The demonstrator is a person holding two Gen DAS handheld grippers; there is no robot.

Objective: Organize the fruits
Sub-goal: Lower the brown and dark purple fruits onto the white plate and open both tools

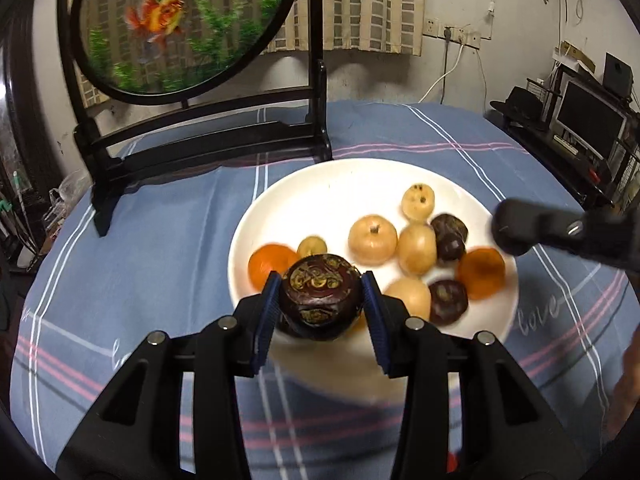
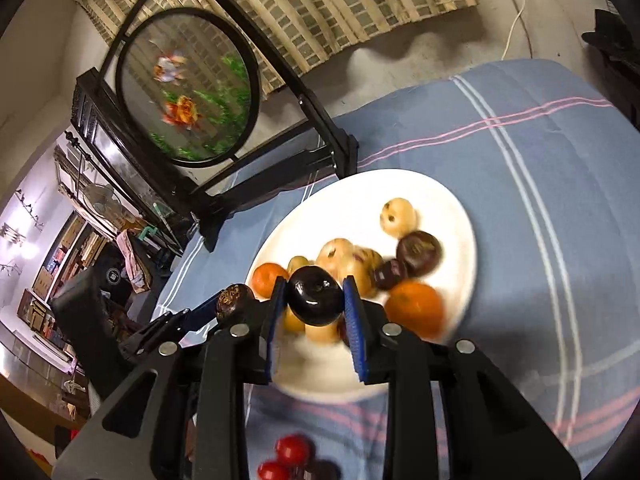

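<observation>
Mid-sort, both hands loaded. Left gripper [image 1: 320, 294] pinches a dark purple fruit with gold-patterned top [image 1: 318, 298], lower centre of its view, just above the near edge of the white plate [image 1: 320, 184]. Right gripper [image 2: 314, 300] is pressed in on a glossy dark plum-like fruit [image 2: 315, 295], also over the plate's near edge. Judged step: carrying dark fruits off the plate — next move calls for a set-down spot beside like fruit. Only the right wrist view shows red cherry tomatoes [image 2: 285, 458] on the striped cloth [image 2: 540, 240] at bottom centre, a likely grouping place. Loquats [image 1: 416, 248] and tangerines [image 1: 480, 268] lie on the plate.
</observation>
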